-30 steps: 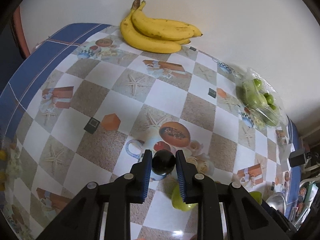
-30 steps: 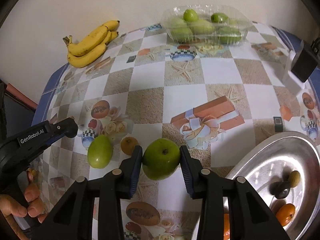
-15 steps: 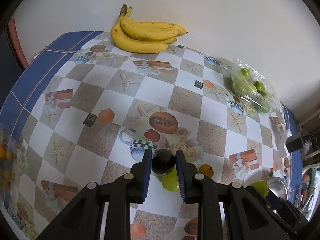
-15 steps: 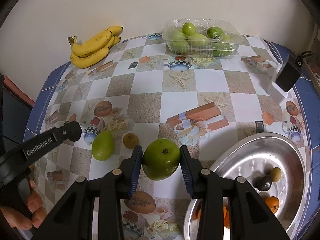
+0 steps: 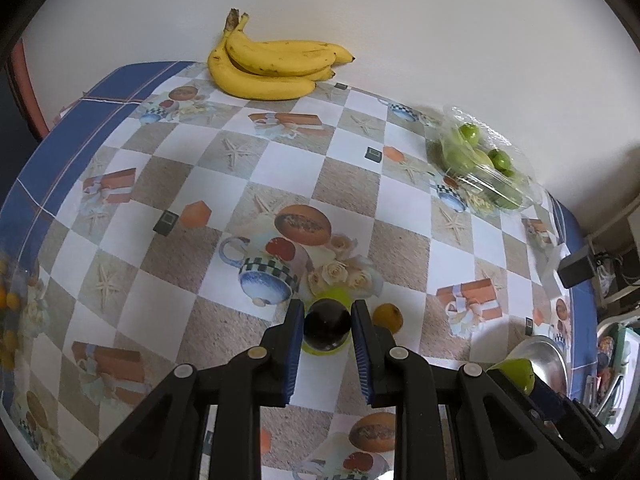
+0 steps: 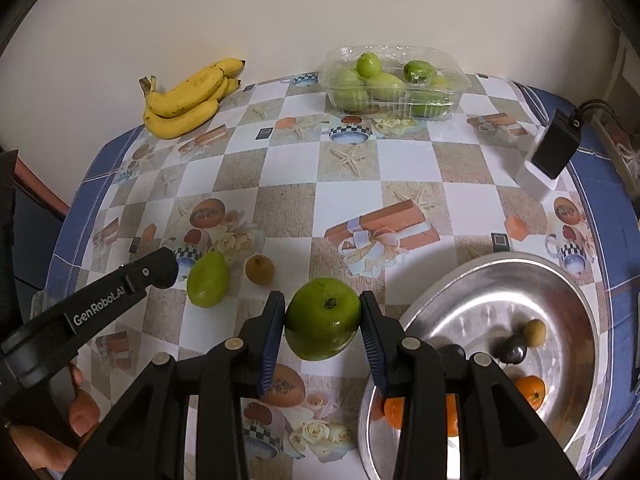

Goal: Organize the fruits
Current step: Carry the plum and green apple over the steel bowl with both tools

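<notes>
My left gripper (image 5: pixel 327 326) is shut on a small dark round fruit (image 5: pixel 326 323), held above the patterned tablecloth. Under it lies a green oval fruit (image 5: pixel 332 295), with a small yellow-brown fruit (image 5: pixel 387 315) just to its right. My right gripper (image 6: pixel 322 326) is shut on a green apple (image 6: pixel 322 323), lifted over the table left of a metal bowl (image 6: pixel 472 280). In the right wrist view the left gripper's finger (image 6: pixel 160 268) shows beside the green oval fruit (image 6: pixel 208 284) and the small brown fruit (image 6: pixel 260 269). The bowl holds oranges (image 6: pixel 530 390), a dark fruit (image 6: pixel 514 350) and a brown one (image 6: pixel 535 332).
A bunch of bananas (image 5: pixel 272 66) lies at the back against the wall. A clear plastic tray of green fruits (image 6: pixel 394 82) stands at the back right. A black and white box (image 6: pixel 550 152) sits near the right table edge. A person's hand (image 6: pixel 52 440) holds the left gripper.
Both grippers have risen and pulled back with their fruits. The metal bowl has come further into the right wrist view, and the green oval fruit now sits under the left gripper's tips.
</notes>
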The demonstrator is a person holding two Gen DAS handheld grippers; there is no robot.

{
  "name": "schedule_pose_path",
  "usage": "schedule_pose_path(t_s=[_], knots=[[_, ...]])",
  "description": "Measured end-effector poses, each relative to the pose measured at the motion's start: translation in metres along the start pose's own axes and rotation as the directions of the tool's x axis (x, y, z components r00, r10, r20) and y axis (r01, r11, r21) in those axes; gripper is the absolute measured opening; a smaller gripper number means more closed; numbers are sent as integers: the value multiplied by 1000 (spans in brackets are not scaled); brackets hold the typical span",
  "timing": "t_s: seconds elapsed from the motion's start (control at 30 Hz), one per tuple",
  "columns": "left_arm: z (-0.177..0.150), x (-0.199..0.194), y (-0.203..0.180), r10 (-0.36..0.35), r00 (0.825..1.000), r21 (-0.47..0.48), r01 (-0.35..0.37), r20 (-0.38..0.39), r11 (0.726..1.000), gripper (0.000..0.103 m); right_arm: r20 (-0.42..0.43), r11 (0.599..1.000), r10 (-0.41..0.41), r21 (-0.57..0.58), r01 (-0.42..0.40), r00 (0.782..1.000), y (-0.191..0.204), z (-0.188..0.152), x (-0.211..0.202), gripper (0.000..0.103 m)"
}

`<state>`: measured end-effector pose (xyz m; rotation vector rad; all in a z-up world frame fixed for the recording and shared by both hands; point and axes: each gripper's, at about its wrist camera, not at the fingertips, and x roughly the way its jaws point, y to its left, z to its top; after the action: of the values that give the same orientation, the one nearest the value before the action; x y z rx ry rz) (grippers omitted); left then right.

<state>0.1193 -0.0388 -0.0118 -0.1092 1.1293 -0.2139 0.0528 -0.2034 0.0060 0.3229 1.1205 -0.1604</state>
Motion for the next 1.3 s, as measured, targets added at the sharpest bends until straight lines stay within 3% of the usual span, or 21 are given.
schedule_pose_path(t_s=[0.77,0.93,1.3], knots=[[-42,-21,-34,-40,999,74,40,-3,996,26,3,997,-42,59,41,999,-28,-30,-29,39],[-48,-23,-51,-40,999,128,39,0,991,26,-9,993,-45,110,46,999,-48,-31,-29,39],[-72,-23,-105,-109,992,260,122,-62,958,26,-30,953,-174,245,176,984,-115,-32,-36,39]])
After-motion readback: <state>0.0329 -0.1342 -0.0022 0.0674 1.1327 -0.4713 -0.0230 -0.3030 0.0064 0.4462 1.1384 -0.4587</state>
